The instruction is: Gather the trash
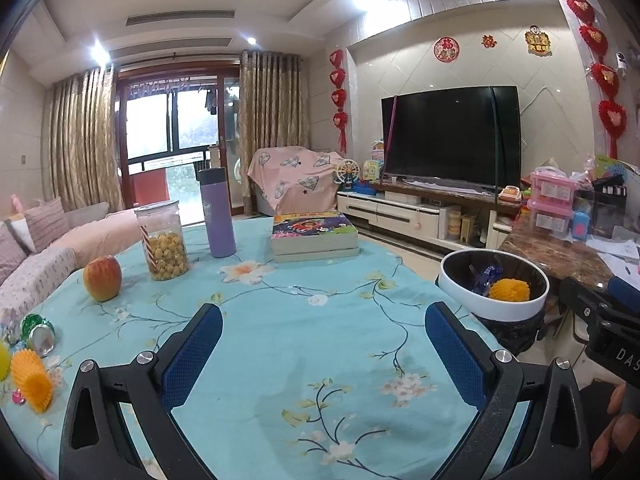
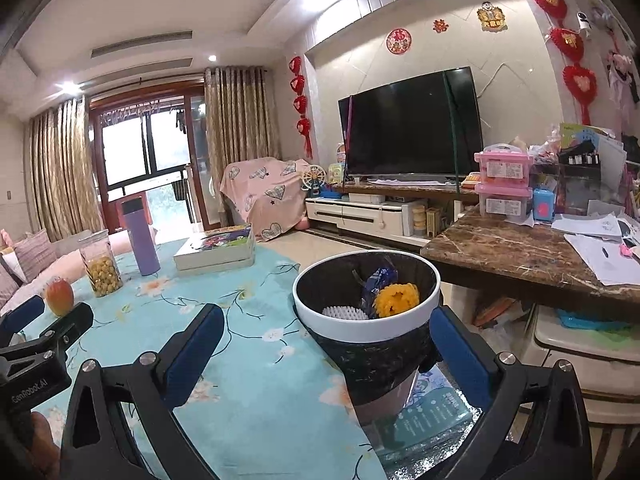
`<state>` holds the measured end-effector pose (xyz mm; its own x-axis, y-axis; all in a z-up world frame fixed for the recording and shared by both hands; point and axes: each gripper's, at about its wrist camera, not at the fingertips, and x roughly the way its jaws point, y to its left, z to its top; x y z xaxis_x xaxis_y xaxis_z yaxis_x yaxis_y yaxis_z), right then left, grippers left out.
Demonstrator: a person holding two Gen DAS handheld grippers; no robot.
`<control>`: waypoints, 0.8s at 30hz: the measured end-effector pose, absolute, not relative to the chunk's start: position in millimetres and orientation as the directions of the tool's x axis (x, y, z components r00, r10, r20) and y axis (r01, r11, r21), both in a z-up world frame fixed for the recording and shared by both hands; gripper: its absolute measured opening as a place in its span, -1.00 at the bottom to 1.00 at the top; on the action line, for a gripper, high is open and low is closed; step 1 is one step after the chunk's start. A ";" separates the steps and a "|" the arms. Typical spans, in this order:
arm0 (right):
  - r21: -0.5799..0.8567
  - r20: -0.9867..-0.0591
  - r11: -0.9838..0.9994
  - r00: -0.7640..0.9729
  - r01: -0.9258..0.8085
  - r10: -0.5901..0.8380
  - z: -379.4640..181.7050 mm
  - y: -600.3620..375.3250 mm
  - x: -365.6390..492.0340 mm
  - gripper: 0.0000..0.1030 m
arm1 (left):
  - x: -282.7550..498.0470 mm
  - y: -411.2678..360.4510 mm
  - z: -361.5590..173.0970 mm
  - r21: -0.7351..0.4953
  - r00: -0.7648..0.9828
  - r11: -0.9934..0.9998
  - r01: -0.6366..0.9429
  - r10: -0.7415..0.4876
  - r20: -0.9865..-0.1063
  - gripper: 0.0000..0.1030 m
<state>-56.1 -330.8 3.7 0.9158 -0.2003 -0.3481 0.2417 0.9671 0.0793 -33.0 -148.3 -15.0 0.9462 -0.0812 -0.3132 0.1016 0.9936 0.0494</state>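
Both grippers gape, holding nothing: your left gripper (image 1: 323, 342) over the floral tablecloth (image 1: 280, 312), your right gripper (image 2: 328, 344) before the white-rimmed bin (image 2: 332, 318). It holds a yellow foam net (image 2: 396, 300), a blue wrapper (image 2: 378, 280) and, perhaps, a white net (image 2: 344, 313). Another yellow net (image 1: 31, 380) and a crushed can (image 1: 40, 338) lie at the cloth's left edge.

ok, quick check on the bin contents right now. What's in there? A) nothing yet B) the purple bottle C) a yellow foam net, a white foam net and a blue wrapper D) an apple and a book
C: the right wrist view looks into the trash bin and shows a yellow foam net, a white foam net and a blue wrapper inside.
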 end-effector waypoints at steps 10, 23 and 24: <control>0.073 -0.351 0.969 0.915 0.237 -0.197 3.7 -326.7 -56.2 1.00 | -30.3 -142.9 -16.7 0.044 0.946 0.994 0.102 -0.083 -0.312 0.99; 0.074 -0.349 0.971 0.918 0.227 -0.188 4.8 -323.3 -56.6 1.00 | -30.5 -140.7 -18.2 0.043 0.948 0.994 0.100 -0.082 -0.308 0.99; 0.073 -0.349 0.971 0.918 0.226 -0.187 4.9 -322.9 -56.3 1.00 | -31.1 -140.9 -18.4 0.043 0.948 0.994 0.099 -0.081 -0.308 0.99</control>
